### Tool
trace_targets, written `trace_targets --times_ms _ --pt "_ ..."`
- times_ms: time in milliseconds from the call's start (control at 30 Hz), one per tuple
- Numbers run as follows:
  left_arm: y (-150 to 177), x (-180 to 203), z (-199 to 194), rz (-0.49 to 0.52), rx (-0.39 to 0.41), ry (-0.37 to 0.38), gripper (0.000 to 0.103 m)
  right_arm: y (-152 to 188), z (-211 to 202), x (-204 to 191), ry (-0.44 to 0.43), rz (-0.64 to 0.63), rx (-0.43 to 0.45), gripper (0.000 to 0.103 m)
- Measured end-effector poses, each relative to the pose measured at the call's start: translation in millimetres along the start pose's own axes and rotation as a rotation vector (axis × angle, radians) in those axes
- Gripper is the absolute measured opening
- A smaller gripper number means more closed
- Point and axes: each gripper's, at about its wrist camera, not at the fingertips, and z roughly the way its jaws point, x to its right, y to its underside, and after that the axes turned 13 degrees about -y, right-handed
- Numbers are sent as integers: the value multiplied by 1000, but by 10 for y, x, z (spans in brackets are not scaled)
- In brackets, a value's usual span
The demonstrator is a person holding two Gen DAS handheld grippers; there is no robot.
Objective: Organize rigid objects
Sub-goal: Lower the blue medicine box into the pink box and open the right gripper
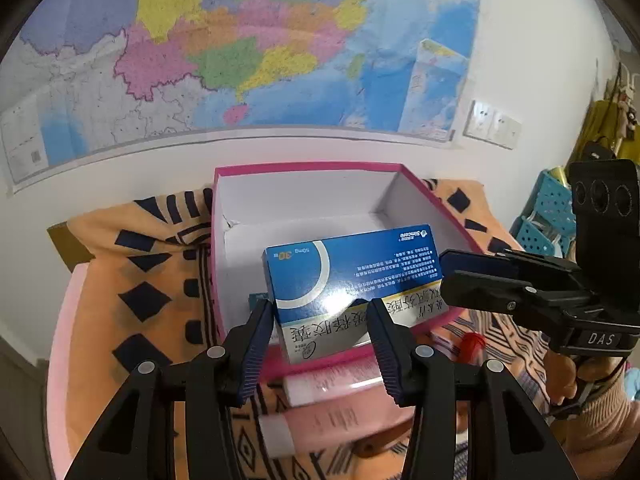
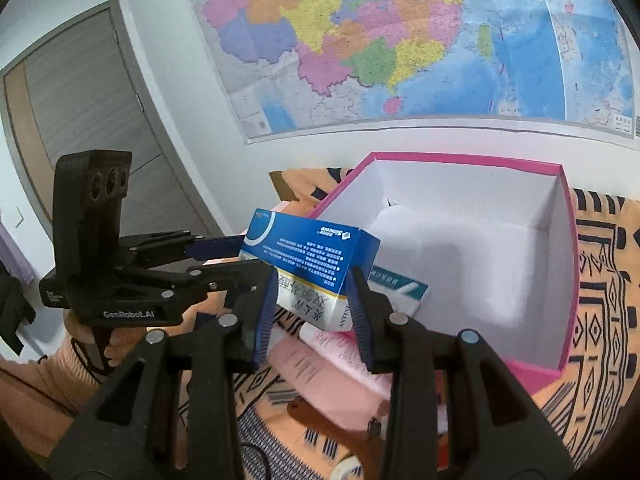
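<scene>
Both grippers clamp the blue medicine carton (image 1: pixel 352 276) at centre frame, above the near rim of the pink box (image 1: pixel 424 184): left gripper (image 1: pixel 320 344) on one end, right gripper (image 2: pixel 312 312) on the other. Lowering it level, releasing both together, should seat it flat.

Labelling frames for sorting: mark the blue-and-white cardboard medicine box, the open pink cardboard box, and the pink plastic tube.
Blue-and-white cardboard medicine box (image 1: pixel 352 264), left wrist view, blue top face.
Open pink cardboard box (image 2: pixel 568 280), right wrist view, right wall.
Pink plastic tube (image 1: pixel 340 420), left wrist view, tube body.
</scene>
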Motion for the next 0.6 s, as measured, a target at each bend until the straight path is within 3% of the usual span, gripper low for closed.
trace_targets --times_ms 133,200,400,600 --pt "-68 -36 202 -14 -45 20 42 -65 123 149 5 39 -10 38" --pt "-83 6 283 -10 -66 44 41 -81 211 215 -40 65 -23 31" --pt "-68 99 452 8 -89 3 39 -71 482 304 -12 83 -77 28" --pt "6 11 388 0 -61 -39 39 -46 333 499 41 134 -61 28"
